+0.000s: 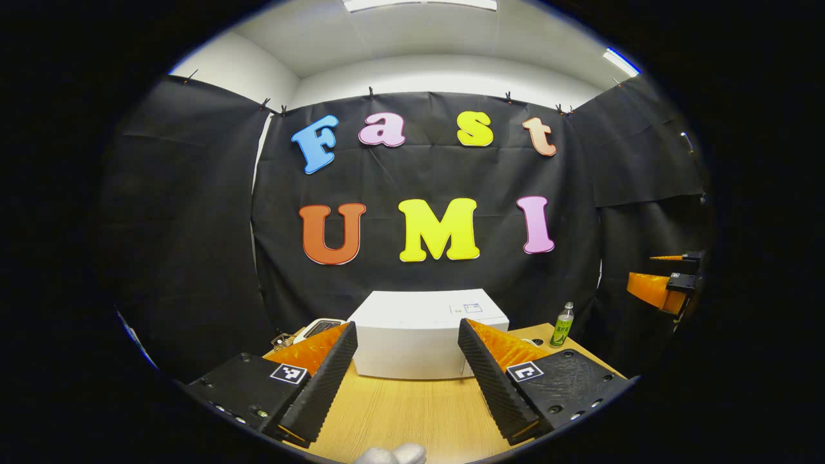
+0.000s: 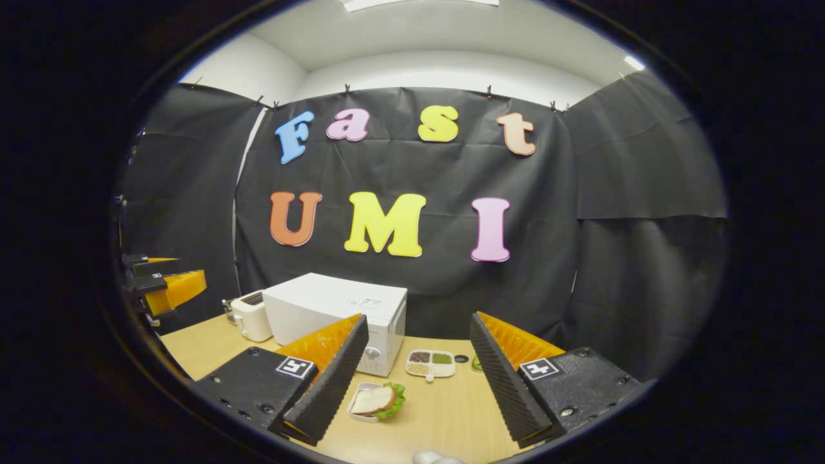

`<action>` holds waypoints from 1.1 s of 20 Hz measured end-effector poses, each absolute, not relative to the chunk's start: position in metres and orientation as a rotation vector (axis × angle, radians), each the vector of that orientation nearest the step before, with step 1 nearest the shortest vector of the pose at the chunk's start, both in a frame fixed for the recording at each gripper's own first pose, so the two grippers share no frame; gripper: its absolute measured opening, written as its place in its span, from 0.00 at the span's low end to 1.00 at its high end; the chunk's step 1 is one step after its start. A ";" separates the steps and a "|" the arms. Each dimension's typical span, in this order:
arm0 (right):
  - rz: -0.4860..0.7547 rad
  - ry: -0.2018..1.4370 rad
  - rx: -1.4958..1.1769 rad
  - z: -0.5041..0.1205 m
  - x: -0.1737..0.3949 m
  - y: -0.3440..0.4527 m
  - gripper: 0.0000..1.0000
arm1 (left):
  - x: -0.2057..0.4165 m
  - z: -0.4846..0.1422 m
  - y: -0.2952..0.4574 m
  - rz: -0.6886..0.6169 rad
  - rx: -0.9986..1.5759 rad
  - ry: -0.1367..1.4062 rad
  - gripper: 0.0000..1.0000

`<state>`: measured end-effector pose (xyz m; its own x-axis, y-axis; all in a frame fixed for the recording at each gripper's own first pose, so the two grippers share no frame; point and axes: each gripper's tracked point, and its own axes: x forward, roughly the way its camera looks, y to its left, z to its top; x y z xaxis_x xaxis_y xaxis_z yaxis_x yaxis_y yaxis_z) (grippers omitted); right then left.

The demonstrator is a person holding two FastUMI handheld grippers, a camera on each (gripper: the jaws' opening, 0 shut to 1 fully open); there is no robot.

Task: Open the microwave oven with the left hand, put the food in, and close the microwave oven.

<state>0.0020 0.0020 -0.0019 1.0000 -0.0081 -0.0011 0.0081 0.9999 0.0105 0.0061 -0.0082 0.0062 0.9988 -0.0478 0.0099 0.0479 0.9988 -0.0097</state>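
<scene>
Microwave oven (image 2: pixel 335 312) lies lengthwise along the wall, door shut; both tongs wide open, empty.

Shut white microwave (image 2: pixel 335 319) and a sandwich (image 2: pixel 377 400) on the table.
Microwave left of centre, low in the right gripper view; lettuce sandwich on a small white dish below it, near the bottom edge.

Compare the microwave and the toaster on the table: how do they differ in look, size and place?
1. The microwave is a big, plain box; the toaster is far smaller with rounded edges.
2. The microwave has a flat top, while the toaster has dark slots on top.
3. In the right gripper view the microwave stands nearer the sandwich; the toaster sits at its far left side.
Both are white and stand upright on the wooden table.
</scene>
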 end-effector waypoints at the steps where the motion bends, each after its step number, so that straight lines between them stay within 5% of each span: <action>1: -0.010 0.001 0.014 -0.003 0.003 0.000 1.00 | 0.008 0.006 -0.009 -0.051 -0.008 -0.011 0.96; 8: -0.034 0.016 0.029 0.004 0.008 -0.016 0.96 | 0.054 -0.032 -0.046 -0.107 0.014 0.002 0.96; 19: -0.178 0.085 -0.002 0.002 -0.004 -0.065 0.96 | 0.191 -0.172 -0.152 -0.241 -0.021 0.112 0.96; 20: -0.194 0.093 -0.001 0.001 -0.005 -0.069 1.00 | 0.204 -0.182 -0.156 -0.235 -0.022 0.119 0.89; 22: -0.220 0.108 0.007 -0.003 -0.003 -0.074 0.96 | 0.229 -0.200 -0.163 -0.232 -0.011 0.128 0.96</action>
<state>-0.0035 -0.0744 -0.0034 0.9701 -0.2174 -0.1079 0.2181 0.9759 -0.0053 0.2292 -0.1630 -0.1996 0.9652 -0.2296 -0.1251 0.2282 0.9733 -0.0258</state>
